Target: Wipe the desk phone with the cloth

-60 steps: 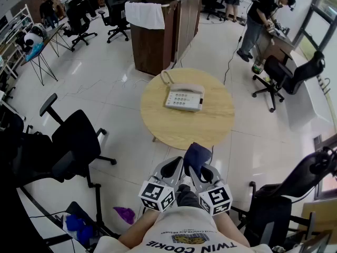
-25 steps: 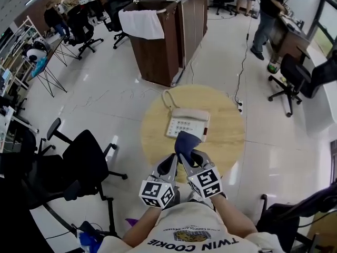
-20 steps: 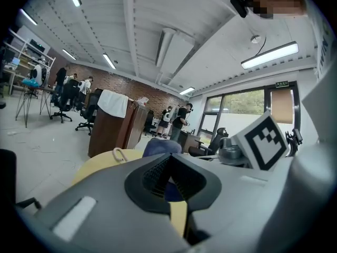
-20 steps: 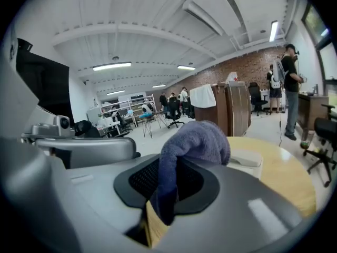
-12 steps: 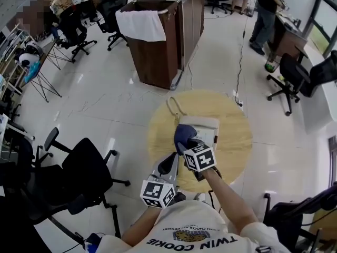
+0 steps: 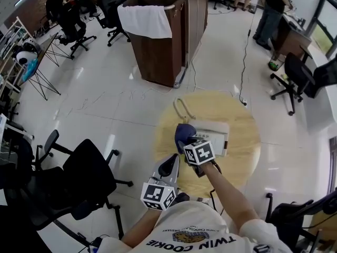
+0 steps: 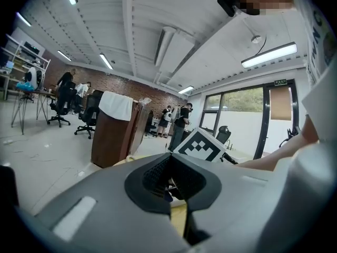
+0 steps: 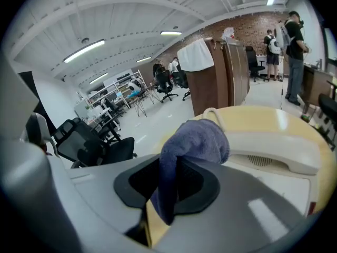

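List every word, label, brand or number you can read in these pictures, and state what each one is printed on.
"TWIN COOKIE": on the person's shirt, upside down in the head view.
Smaller print above it on the shirt: too small to read.
Keys of the desk phone: too small to read.
Sign over the glass door: too small to read.
Cubes on the left gripper and right gripper: black-and-white patterns only, no letters.
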Motion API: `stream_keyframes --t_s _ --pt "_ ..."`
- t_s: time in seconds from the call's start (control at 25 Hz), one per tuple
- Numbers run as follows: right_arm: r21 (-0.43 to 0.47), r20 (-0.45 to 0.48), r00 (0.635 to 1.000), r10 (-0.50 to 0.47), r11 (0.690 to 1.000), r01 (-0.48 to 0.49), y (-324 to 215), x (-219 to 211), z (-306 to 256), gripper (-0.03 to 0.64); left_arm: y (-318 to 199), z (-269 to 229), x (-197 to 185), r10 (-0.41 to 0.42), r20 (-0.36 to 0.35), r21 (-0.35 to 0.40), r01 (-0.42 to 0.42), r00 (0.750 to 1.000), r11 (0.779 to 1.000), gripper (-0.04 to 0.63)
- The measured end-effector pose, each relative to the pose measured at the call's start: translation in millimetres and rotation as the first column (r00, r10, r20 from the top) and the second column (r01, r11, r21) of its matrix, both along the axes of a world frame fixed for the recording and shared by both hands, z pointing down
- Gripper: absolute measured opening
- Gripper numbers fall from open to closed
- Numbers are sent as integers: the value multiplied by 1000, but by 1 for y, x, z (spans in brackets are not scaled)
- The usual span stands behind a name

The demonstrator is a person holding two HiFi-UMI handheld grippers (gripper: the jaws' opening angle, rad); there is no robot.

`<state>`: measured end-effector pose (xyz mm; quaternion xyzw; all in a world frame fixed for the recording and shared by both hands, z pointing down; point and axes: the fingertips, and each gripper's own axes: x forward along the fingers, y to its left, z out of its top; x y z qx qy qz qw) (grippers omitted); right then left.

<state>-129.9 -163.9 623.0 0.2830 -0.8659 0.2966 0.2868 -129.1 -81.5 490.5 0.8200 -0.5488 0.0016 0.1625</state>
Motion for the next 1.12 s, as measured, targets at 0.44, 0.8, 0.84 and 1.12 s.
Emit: stream_keyframes --t_s 0.44,0.8,0.84,1.12 --pt "-86 -42 998 38 995 -42 -10 -1 28 66 -14 2 -19 -15 -4 2 15 1000 1000 -9" --pt "-101 -101 993 66 992 -76 -12 27 33 66 -19 7 -3 3 -5 -12 -3 1000 1000 -9" --pt "-103 -101 992 74 991 -84 -12 30 33 66 -19 7 -1 5 -6 -12 -5 1000 1000 -9" --pt "-98 -99 990 103 989 -113 -10 52 29 66 -19 5 20 31 -16 -13 -31 999 999 -9"
